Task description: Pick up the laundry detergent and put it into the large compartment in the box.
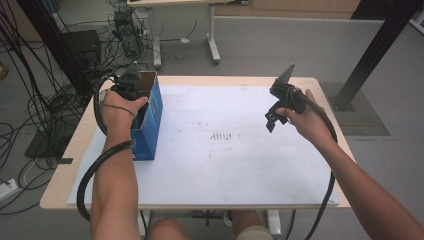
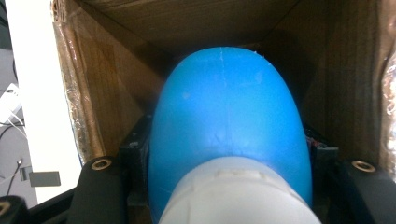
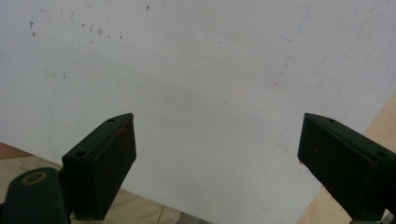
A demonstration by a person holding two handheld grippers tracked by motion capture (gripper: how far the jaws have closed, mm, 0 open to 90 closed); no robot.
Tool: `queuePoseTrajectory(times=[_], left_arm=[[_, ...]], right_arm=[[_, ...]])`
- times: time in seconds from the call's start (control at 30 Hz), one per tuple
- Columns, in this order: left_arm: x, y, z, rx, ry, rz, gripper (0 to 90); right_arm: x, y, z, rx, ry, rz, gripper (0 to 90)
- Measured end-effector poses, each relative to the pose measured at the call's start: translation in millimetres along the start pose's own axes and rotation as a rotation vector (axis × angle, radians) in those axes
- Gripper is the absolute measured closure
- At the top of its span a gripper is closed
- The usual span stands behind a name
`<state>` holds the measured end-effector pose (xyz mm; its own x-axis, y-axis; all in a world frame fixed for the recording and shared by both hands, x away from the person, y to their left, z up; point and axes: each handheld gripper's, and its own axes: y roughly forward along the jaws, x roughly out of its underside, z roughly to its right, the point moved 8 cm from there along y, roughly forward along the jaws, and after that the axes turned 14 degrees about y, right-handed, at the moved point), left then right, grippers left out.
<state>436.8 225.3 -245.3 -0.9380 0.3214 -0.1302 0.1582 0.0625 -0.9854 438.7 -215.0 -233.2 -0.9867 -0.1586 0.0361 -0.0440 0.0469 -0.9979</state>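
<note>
Nearest the person, at the bottom of the high view, two forearms reach up over the desk (image 1: 60, 190) and its white sheet (image 1: 225, 150). Over the sheet's right part the right tongs (image 1: 272, 120) hang in the air; their own view looks down past two black jaws standing wide apart with nothing between them, bare speckled sheet beyond, and a strip of wood at the right edge. Farther up on the left, the left tongs (image 1: 131, 87) dip into the open top of a blue box (image 1: 150, 125) standing at the sheet's left edge. From above, the box's contents stay hidden. Looking into the brown cardboard interior (image 2: 116, 70), the left gripper view reveals a blue and white rounded object (image 2: 229, 130) clamped between the jaws, deep inside the box.
</note>
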Motion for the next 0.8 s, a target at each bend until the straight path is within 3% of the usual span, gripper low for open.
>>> queuePoseTrajectory(times=[0.8], left_arm=[[2.5,-0.2,-1.4,0.002,0.005,0.009,37.6]], right_arm=[[2.9,-2.7,0.7,0.004,0.005,0.005,11.3]])
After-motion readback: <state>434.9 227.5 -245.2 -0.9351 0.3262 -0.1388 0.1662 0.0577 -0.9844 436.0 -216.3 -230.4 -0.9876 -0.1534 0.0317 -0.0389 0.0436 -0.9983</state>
